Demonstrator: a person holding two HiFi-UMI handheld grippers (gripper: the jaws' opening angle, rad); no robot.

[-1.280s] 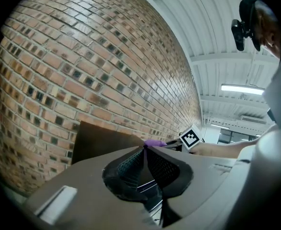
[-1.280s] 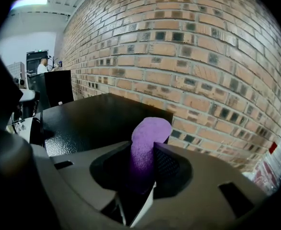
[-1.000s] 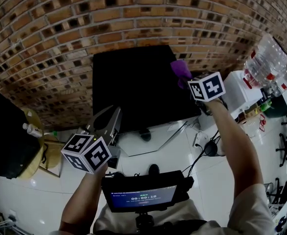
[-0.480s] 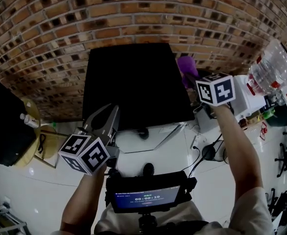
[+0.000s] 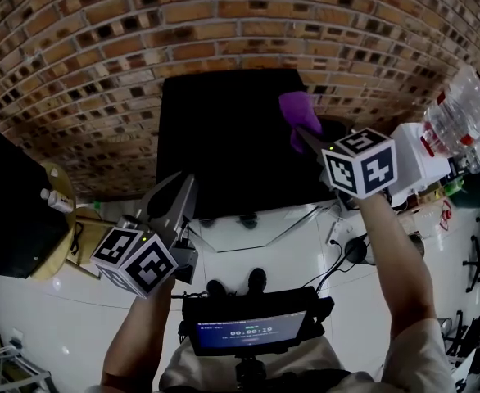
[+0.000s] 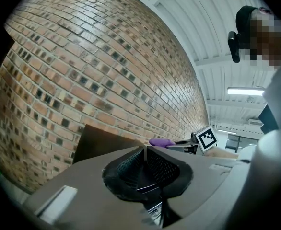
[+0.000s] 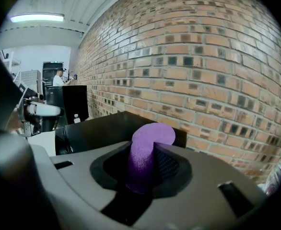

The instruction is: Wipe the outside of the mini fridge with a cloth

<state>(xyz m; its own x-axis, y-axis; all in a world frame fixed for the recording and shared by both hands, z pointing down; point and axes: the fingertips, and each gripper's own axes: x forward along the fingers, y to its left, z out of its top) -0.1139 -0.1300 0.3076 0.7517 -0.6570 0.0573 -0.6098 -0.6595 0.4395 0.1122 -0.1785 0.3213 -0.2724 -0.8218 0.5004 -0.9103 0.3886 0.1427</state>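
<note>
A black mini fridge (image 5: 236, 142) stands against the brick wall; its top also shows in the right gripper view (image 7: 107, 126) and the left gripper view (image 6: 99, 140). My right gripper (image 5: 305, 137) is shut on a purple cloth (image 5: 299, 115), held above the fridge's right rear corner. In its own view the cloth (image 7: 145, 155) stands pinched upright between the jaws. My left gripper (image 5: 174, 199) hangs in front of the fridge's left front corner, jaws shut with nothing between them (image 6: 145, 150). Whether the cloth touches the fridge I cannot tell.
A brick wall (image 5: 224, 23) rises behind the fridge. A black cabinet (image 5: 6, 211) and a round wooden stool with a small bottle (image 5: 56, 199) are at left. White units and water bottles (image 5: 461, 113) crowd the right. Cables (image 5: 350, 248) lie on the white floor.
My right gripper has risen and drawn back toward me with the cloth, now over the fridge's right rear corner. The left gripper has shifted slightly.
</note>
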